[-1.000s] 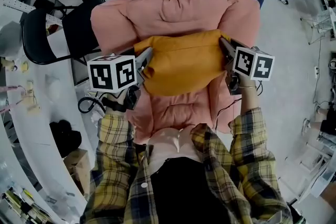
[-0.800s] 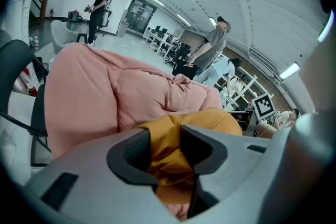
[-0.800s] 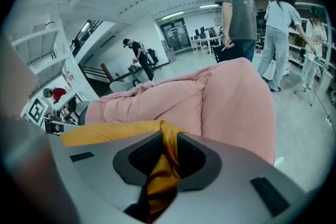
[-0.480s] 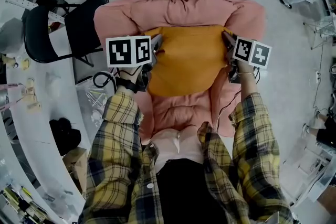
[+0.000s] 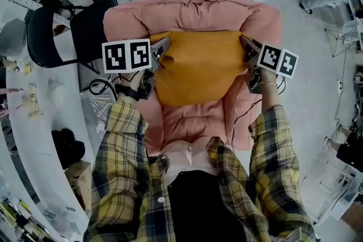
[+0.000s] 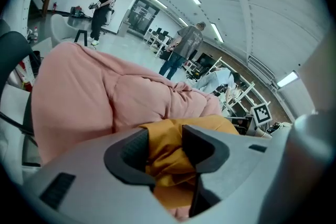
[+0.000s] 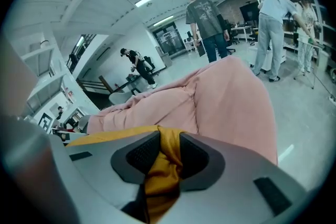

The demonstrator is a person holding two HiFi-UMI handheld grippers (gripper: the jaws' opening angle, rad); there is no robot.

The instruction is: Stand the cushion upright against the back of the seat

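No words or numbers can be read. The left cube [image 5: 126, 55] and the right cube [image 5: 278, 60] show only black-and-white square patterns.

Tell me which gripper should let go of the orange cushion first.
Left, probably. Both pairs of jaws have just been opening, cushion fabric between them; the left gripper stands wider with looser fabric, while the right gripper pinches its corner tighter and can steady the cushion against the seat back.
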